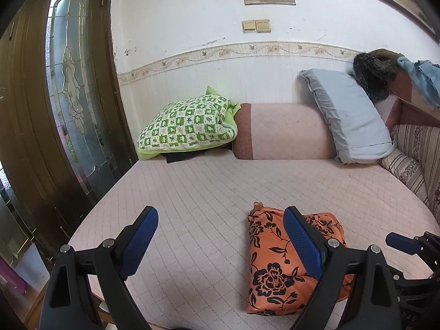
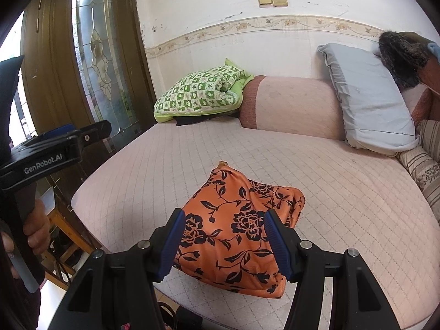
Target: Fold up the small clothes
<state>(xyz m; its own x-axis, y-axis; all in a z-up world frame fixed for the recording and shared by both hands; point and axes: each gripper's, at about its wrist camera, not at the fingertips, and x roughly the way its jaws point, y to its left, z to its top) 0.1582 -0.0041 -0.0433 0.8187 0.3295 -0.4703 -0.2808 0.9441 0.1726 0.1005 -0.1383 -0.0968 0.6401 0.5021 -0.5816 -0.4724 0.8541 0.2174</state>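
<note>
Both tools gape above the apparently folded orange garment on the bed.

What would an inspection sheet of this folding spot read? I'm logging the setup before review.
Surface: pink quilted mattress, flat, mostly bare.
Job's things: orange floral garment lying in a folded bundle near the front edge.
Clutter: green checked quilt, pink bolster, grey pillow, striped cushion along the back and right side.
Grippers: left hand-held gripper open, over bare mattress left of the garment; right hand-held gripper open, straddling the garment, not closed on it.
Cables: nothing seen.
Surroundings: glass-panelled wooden door at left, white wall with switches.
</note>
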